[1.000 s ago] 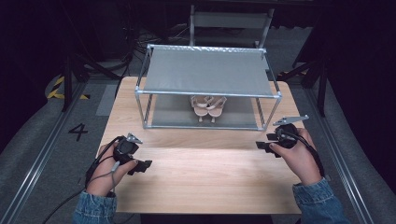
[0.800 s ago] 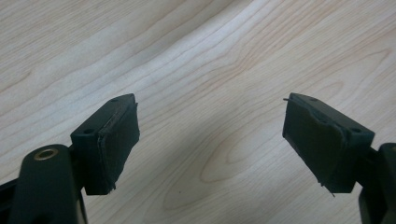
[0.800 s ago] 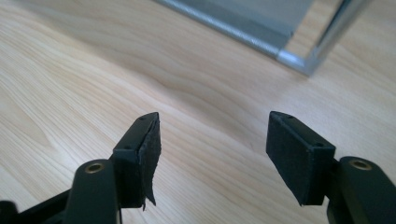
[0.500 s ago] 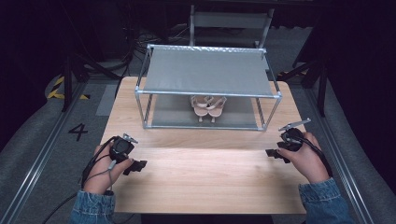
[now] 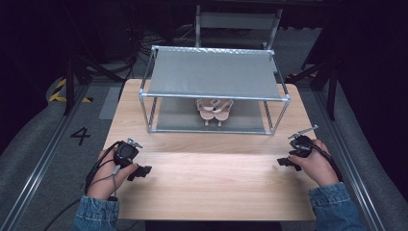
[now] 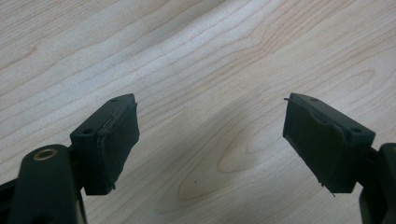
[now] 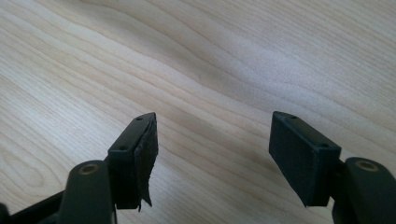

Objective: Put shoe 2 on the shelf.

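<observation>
Biggest risk first, as a judgement: the grey metal-tube shoe rack with its flat grey fabric top stands on the far half of the bench, ahead of both grippers, and the pair of pale pink strappy high-heeled sandals sits on its lower shelf, under that top and behind the front rail. A gripper going in for them has to pass low between rail and top; coming in too high or at an angle could knock the light frame and slide it across the smooth wood. The thin straps may also slip out of a shallow pinch, and taking one sandal could drag or tip its touching twin.

The left gripper rests low over the bare near-left bench, jaws wide apart with nothing between them. The right gripper, near the right edge, has just been opening its jaws and is likewise empty; the sandals lie well ahead of both, between them.

The bench is pale wood-grain laminate. Around it the room is dark, with grey floor matting, metal floor rails and black cables.
</observation>
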`<state>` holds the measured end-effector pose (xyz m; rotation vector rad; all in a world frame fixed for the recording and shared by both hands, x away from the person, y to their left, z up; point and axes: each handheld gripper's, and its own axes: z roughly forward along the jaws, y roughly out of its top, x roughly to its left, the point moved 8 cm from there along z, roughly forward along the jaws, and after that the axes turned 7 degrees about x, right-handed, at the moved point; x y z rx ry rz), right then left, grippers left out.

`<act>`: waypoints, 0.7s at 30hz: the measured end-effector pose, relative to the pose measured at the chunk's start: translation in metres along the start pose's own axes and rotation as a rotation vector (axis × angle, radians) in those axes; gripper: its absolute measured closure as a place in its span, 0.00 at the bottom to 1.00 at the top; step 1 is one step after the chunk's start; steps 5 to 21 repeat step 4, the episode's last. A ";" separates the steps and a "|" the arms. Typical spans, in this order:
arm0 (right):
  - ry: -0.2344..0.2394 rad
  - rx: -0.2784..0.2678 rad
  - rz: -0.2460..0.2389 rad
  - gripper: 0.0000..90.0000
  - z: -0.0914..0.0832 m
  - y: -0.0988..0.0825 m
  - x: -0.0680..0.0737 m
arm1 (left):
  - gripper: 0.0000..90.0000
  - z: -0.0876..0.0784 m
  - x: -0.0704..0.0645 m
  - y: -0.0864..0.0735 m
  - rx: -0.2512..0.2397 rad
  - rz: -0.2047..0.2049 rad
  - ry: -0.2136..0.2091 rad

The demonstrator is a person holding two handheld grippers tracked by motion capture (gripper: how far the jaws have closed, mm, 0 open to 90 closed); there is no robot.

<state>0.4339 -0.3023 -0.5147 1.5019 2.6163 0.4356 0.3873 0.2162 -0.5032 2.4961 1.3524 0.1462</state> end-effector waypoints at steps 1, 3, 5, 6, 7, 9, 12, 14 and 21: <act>0.000 0.002 0.000 0.37 0.001 -0.001 -0.001 | 0.21 0.000 0.000 0.000 0.001 -0.002 0.000; -0.006 0.003 0.002 0.37 0.001 -0.001 -0.001 | 0.21 -0.001 0.000 0.001 -0.001 0.001 0.004; -0.002 0.001 0.004 0.36 0.000 -0.001 -0.001 | 0.21 -0.001 0.001 0.001 -0.002 0.003 0.005; -0.002 0.001 0.004 0.36 0.000 -0.001 -0.001 | 0.21 -0.001 0.001 0.001 -0.002 0.003 0.005; -0.002 0.001 0.004 0.36 0.000 -0.001 -0.001 | 0.21 -0.001 0.001 0.001 -0.002 0.003 0.005; -0.002 0.001 0.004 0.36 0.000 -0.001 -0.001 | 0.21 -0.001 0.001 0.001 -0.002 0.003 0.005; -0.002 0.001 0.004 0.36 0.000 -0.001 -0.001 | 0.21 -0.001 0.001 0.001 -0.002 0.003 0.005; -0.002 0.001 0.004 0.36 0.000 -0.001 -0.001 | 0.21 -0.001 0.001 0.001 -0.002 0.003 0.005; -0.002 0.001 0.004 0.36 0.000 -0.001 -0.001 | 0.21 -0.001 0.001 0.001 -0.002 0.003 0.005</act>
